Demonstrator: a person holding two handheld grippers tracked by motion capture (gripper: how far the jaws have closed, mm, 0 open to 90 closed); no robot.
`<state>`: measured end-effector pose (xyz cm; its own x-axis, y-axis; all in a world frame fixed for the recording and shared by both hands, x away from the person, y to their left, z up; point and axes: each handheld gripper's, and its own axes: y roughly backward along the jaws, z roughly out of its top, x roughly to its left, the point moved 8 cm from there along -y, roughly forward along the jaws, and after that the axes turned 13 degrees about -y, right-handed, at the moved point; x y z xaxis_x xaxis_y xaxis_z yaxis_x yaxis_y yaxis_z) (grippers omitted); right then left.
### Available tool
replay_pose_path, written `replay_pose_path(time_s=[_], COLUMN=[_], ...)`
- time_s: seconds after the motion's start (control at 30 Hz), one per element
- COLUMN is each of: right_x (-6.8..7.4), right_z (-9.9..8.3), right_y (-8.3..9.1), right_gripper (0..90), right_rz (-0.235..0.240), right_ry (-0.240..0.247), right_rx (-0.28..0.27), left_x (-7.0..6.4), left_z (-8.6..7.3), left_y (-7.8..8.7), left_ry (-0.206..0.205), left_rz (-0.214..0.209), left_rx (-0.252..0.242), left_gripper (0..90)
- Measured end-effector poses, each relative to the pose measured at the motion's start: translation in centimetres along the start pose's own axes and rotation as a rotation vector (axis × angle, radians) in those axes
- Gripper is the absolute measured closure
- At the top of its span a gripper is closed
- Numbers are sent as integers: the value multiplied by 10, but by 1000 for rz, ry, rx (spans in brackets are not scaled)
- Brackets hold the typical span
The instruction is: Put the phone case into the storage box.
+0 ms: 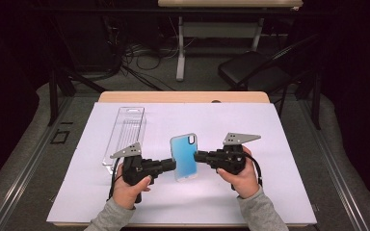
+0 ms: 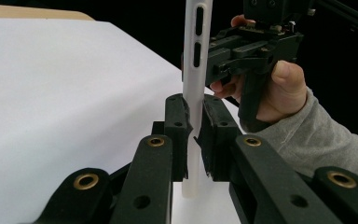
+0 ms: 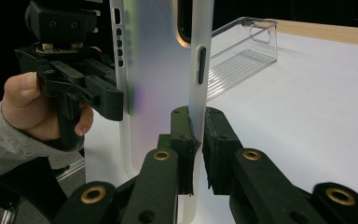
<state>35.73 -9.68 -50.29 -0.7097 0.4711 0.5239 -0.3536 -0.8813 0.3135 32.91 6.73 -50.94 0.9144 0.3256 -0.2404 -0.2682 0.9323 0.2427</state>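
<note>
White table point(image 1: 270, 192), one phone case point(image 1: 183, 156), two tongs.

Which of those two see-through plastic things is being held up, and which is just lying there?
The blue-tinted phone case is held upright, pinched on opposite edges by the left tongs and right tongs. The clear plastic package lies flat on the white mat, untouched.

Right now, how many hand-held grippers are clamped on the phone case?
2. Left hand-held gripper grips the case on its left edge; right hand-held gripper grips its right edge.
</note>
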Motion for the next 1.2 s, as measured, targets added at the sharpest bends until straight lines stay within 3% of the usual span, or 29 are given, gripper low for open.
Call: replay_pose_path(time_s=[0.9,1.2], right_x=[1,-4], right_z=[1,1], right_y=[0,0], right_gripper=[840,840], right_rz=[-6,-44], right_ry=[-4,-14], right_rx=[-22,-24], left_x=[1,5], left_z=[1,3], left_y=[0,3], left_ry=[0,6], left_rz=[17,51], left_rx=[-14,-31], left_gripper=[810,726])
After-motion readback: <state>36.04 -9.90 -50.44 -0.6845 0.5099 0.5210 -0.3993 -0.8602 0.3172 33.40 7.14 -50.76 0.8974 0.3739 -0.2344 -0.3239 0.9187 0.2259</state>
